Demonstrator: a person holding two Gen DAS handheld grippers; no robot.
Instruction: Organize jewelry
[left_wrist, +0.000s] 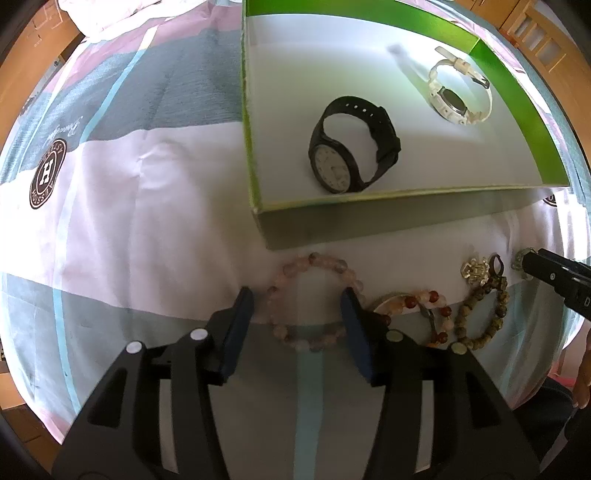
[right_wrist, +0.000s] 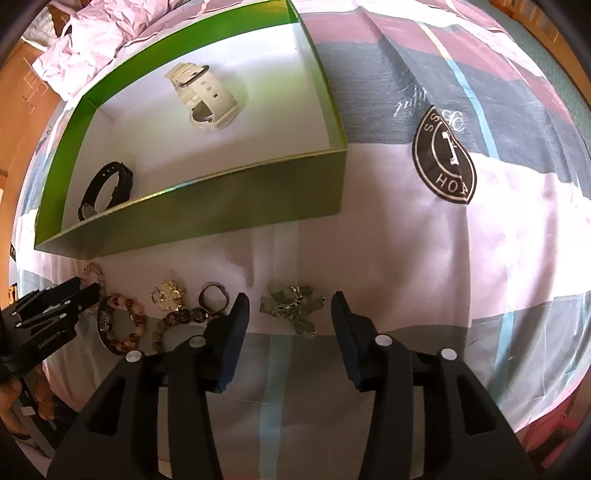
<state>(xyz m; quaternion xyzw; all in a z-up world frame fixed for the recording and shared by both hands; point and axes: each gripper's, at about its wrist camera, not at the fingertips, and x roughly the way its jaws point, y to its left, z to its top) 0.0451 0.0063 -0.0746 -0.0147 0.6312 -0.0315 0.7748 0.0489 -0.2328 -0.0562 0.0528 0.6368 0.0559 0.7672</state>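
Observation:
My left gripper (left_wrist: 297, 295) points down at the bedsheet and stands open. A pink bead bracelet (left_wrist: 314, 256) lies flat between its fingers, and the right fingertip overlaps the beads' edge. My right gripper (right_wrist: 290, 298) is open too, with a greenish metal trinket (right_wrist: 291, 308) on the sheet between its pads, touching neither. Behind both stands a green box (left_wrist: 369, 221) with a white floor. It holds a black watch (left_wrist: 351, 147) and a white watch (left_wrist: 458, 92).
Between the two grippers lie a red-and-orange bead bracelet (left_wrist: 432, 306), a brown bead bracelet (left_wrist: 484, 314), a gold flower brooch (right_wrist: 168, 295) and a dark ring (right_wrist: 212, 295). The patterned sheet (right_wrist: 424, 258) stretches right of the box. A hand (right_wrist: 11, 402) holds the left tool.

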